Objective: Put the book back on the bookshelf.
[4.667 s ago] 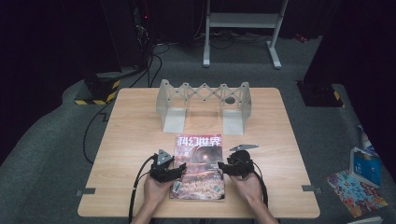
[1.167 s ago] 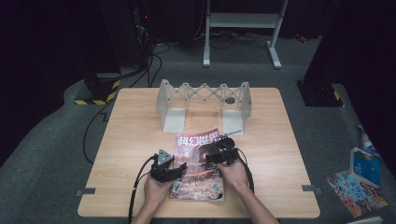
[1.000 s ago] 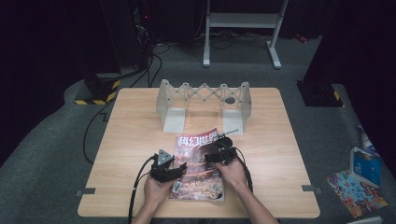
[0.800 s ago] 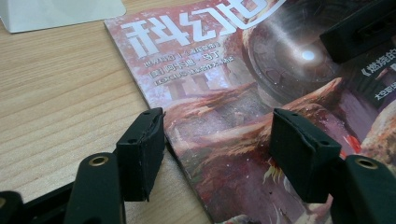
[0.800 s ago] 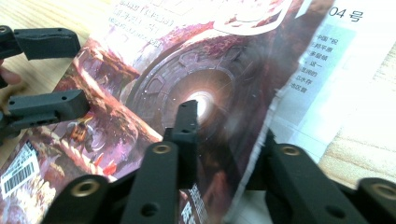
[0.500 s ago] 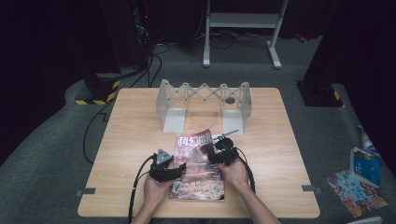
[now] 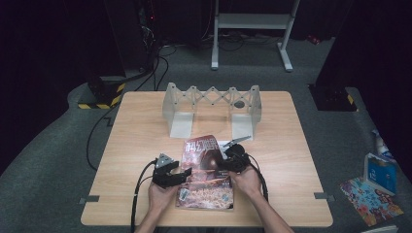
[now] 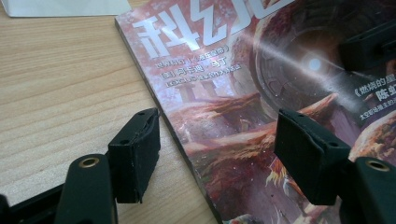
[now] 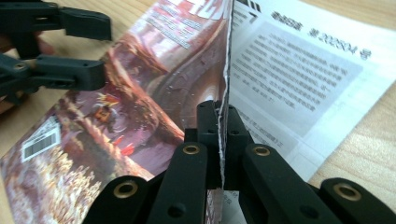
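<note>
I see the glossy red-covered paper magazine [image 7: 206, 174] lying on the light wooden table [image 7: 131, 145], just before the grey accordion-fold metal rack [image 7: 212, 99], between my left gripper [image 7: 183, 174] and right gripper [image 7: 224, 165].

- The magazine's [image 8: 243, 121] title runs off the left gripper view's top edge.
- Its inner page [image 9: 299, 79] print is too small to read.
- The lifted cover [image 7: 206, 158] hides the pages beneath.
</note>
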### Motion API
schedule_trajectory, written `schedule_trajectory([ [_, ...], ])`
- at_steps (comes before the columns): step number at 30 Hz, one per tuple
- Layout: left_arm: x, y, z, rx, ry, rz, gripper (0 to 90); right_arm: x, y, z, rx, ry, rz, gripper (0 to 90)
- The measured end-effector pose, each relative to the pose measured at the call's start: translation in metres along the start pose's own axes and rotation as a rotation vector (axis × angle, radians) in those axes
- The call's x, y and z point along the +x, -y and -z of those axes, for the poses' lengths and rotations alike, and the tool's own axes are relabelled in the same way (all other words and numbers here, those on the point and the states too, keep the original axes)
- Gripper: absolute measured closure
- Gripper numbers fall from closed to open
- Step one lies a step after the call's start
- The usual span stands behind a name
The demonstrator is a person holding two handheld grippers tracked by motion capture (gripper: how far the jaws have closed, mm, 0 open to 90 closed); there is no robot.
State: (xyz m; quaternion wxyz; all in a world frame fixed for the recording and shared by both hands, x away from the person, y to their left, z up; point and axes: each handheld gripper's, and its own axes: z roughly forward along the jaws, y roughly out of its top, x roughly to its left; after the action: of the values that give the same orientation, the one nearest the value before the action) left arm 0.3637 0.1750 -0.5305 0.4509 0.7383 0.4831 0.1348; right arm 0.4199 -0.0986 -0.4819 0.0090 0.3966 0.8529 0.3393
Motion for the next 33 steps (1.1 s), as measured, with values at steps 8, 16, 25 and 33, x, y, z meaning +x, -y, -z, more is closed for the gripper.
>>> schedule_trajectory([
  [8,0.004,-0.001,0.001,0.002,0.026,0.036,31.1,0.004,0.002,0.009,-0.032,-0.02,0.055,89.6],
  [16,0.013,-0.003,0.0,-0.012,0.084,0.104,27.1,0.005,0.004,0.016,-0.063,-0.045,0.086,89.7],
  [25,0.018,-0.011,-0.006,0.023,0.136,0.125,19.9,0.01,0.003,0.02,-0.057,-0.076,0.156,89.7],
  [33,0.014,-0.017,-0.014,0.04,0.156,0.115,19.7,0.014,0.004,0.027,-0.077,-0.097,0.192,89.7],
])
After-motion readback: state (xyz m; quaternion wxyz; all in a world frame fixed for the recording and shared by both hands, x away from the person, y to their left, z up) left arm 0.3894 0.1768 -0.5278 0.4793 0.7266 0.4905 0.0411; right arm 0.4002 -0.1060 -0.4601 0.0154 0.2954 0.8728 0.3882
